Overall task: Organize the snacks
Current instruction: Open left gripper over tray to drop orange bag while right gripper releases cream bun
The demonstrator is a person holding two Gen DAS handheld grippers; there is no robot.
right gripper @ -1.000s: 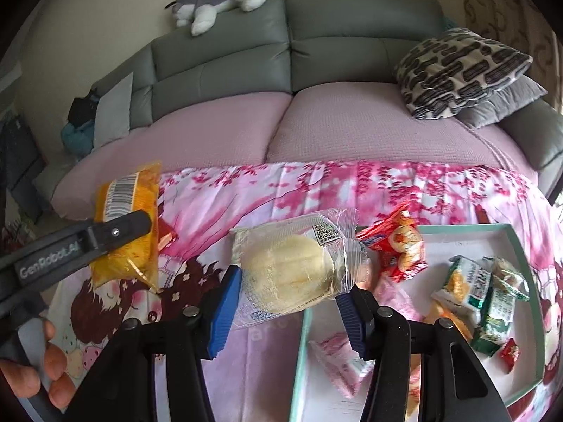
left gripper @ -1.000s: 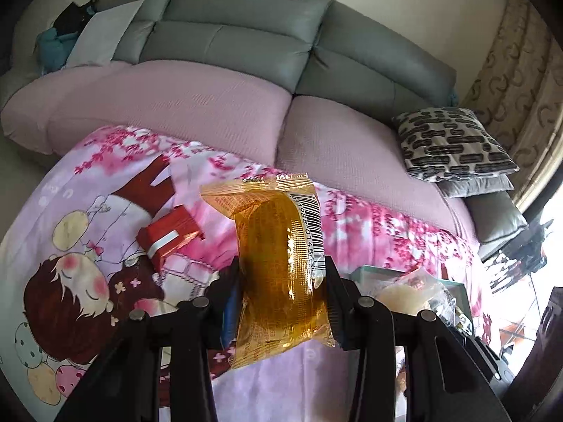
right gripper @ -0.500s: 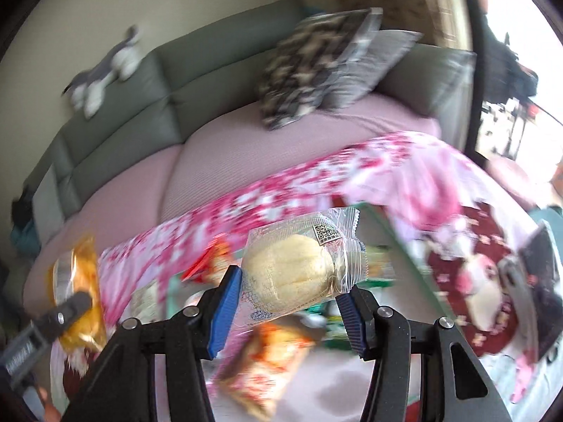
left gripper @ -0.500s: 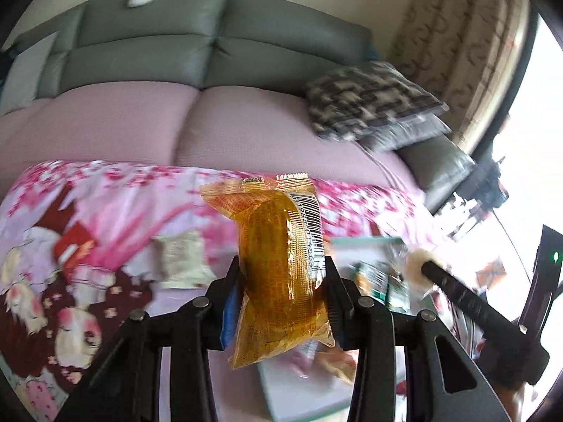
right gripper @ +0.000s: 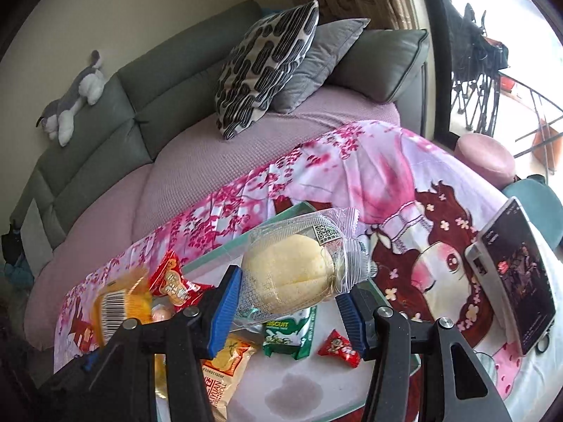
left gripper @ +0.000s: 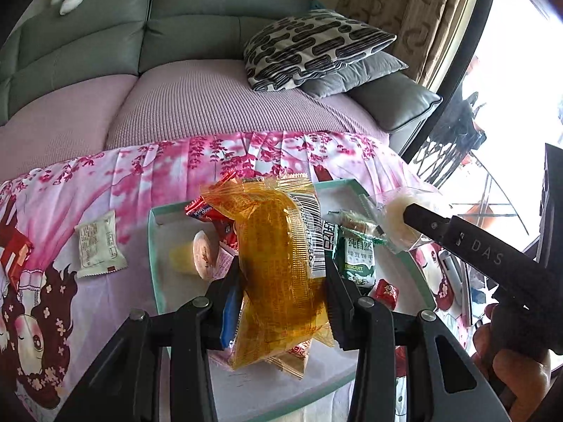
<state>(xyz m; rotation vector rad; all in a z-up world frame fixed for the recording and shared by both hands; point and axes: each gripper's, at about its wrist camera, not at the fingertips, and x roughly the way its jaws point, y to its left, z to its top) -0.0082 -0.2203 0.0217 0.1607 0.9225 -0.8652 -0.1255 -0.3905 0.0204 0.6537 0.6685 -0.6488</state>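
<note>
My left gripper (left gripper: 281, 292) is shut on an orange wrapped cake (left gripper: 278, 263) and holds it above the pale green tray (left gripper: 153, 246). My right gripper (right gripper: 288, 302) is shut on a clear-wrapped pale bun (right gripper: 288, 274), also above the tray (right gripper: 225, 246). The bun (left gripper: 397, 221) and the right gripper's finger show at the right of the left wrist view. The orange cake (right gripper: 119, 302) shows at the left of the right wrist view. The tray holds several snacks: a green biscuit pack (left gripper: 355, 256), a red candy (right gripper: 339, 348), a red packet (right gripper: 176, 281).
A white sachet (left gripper: 98, 246) and a red box (left gripper: 14, 256) lie on the pink cartoon cloth left of the tray. A phone (right gripper: 513, 281) lies on the cloth at the right. Behind is a sofa with a patterned pillow (left gripper: 309, 45) and a plush toy (right gripper: 74, 95).
Both grippers swung right, carrying their snacks from over the cloth to above the tray. The right gripper now sits at the tray's right side.
</note>
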